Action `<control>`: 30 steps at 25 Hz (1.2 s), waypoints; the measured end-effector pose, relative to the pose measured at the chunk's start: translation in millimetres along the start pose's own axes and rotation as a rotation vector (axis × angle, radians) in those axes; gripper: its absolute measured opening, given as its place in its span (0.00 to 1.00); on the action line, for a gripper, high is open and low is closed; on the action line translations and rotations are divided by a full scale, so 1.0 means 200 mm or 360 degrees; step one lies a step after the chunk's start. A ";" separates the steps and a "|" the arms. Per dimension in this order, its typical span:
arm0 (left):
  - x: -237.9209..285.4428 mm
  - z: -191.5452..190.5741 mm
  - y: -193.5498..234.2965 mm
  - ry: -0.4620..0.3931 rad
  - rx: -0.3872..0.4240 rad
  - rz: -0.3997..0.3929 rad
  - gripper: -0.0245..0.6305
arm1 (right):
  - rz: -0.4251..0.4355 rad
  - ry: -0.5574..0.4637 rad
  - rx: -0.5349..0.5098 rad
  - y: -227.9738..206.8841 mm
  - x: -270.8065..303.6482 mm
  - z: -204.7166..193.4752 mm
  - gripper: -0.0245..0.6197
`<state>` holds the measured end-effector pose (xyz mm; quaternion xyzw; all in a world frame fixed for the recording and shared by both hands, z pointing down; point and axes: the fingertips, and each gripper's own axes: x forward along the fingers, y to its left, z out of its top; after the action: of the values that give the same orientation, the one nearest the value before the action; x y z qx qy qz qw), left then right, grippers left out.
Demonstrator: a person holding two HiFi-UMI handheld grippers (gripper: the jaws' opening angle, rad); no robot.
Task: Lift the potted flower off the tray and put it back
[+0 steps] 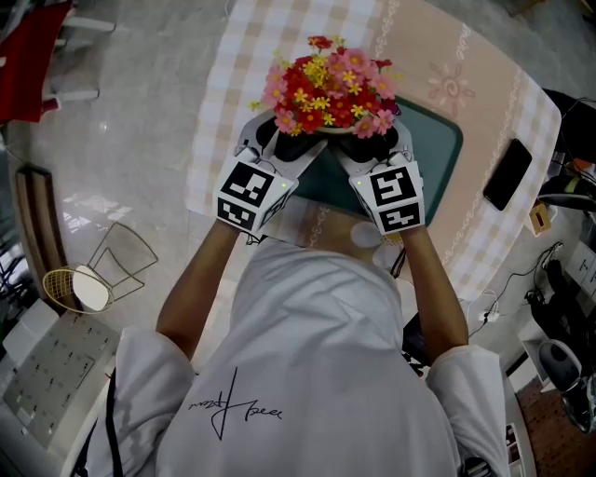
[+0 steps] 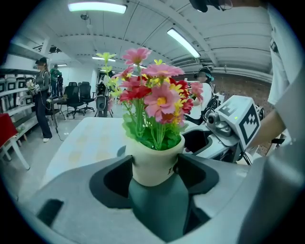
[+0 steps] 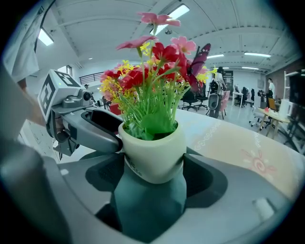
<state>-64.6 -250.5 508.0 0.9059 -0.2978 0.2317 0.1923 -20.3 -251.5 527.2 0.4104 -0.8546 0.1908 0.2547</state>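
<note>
Left claw (image 1: 277, 142) and right claw (image 1: 380, 147) side by side, both clamped on pot (image 2: 155, 164), forearms (image 1: 191, 289) outstretched

Open-plan office or lab hall.
Beyond the cloth-covered bench (image 2: 86, 138) stand black office chairs (image 2: 78, 95), shelves (image 2: 14, 95) and a person (image 2: 43, 95), under long ceiling lights (image 2: 96, 7); polished stone floor (image 1: 140, 140) surrounds the bench.

white short-sleeved shirt (image 1: 326, 373) with black script (image 1: 228, 405) — grey left gripper (image 1: 285, 142), right gripper (image 1: 369, 144), black-and-white marker cubes (image 1: 250, 193) (image 1: 396, 198)
</note>
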 end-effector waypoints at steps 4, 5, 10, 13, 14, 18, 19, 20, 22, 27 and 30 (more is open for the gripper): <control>0.00 0.00 0.00 -0.0033 0.0019 0.0011 0.48 | -0.0023 0.0004 0.0002 0.00 0.00 0.00 0.63; -0.01 0.00 0.00 -0.0034 0.0018 0.0014 0.48 | -0.0026 0.0004 0.0003 0.00 0.00 0.00 0.63; -0.01 0.00 0.01 -0.0032 0.0015 0.0016 0.47 | -0.0034 0.0003 0.0009 0.00 0.00 0.00 0.63; 0.00 0.01 0.00 -0.0037 0.0018 0.0012 0.47 | -0.0037 0.0004 0.0013 0.00 0.00 0.00 0.63; -0.01 0.01 0.00 -0.0036 0.0019 0.0012 0.47 | -0.0038 0.0004 0.0014 0.00 0.00 0.00 0.63; -0.01 0.00 0.00 -0.0029 0.0021 0.0013 0.47 | -0.0036 0.0006 0.0019 0.00 -0.01 0.00 0.63; -0.01 0.00 -0.01 -0.0032 0.0030 0.0013 0.47 | -0.0036 0.0008 0.0023 0.00 -0.01 -0.01 0.63; -0.01 0.01 -0.01 -0.0041 0.0046 0.0014 0.47 | -0.0039 0.0008 0.0027 0.00 -0.01 0.00 0.63; -0.02 0.03 -0.02 -0.0066 0.0072 0.0011 0.47 | -0.0050 0.0001 0.0027 0.00 -0.02 0.01 0.63; -0.02 0.02 -0.02 -0.0061 0.0039 -0.0008 0.47 | -0.0066 0.0007 0.0008 0.00 -0.04 0.01 0.63; -0.03 0.02 -0.03 -0.0043 0.0035 -0.0016 0.47 | -0.0067 0.0008 0.0004 0.01 -0.06 0.01 0.63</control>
<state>-63.1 -245.0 500.2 0.9125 -0.2934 0.2216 0.1796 -15.9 -245.2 518.1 0.4280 -0.8449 0.1876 0.2603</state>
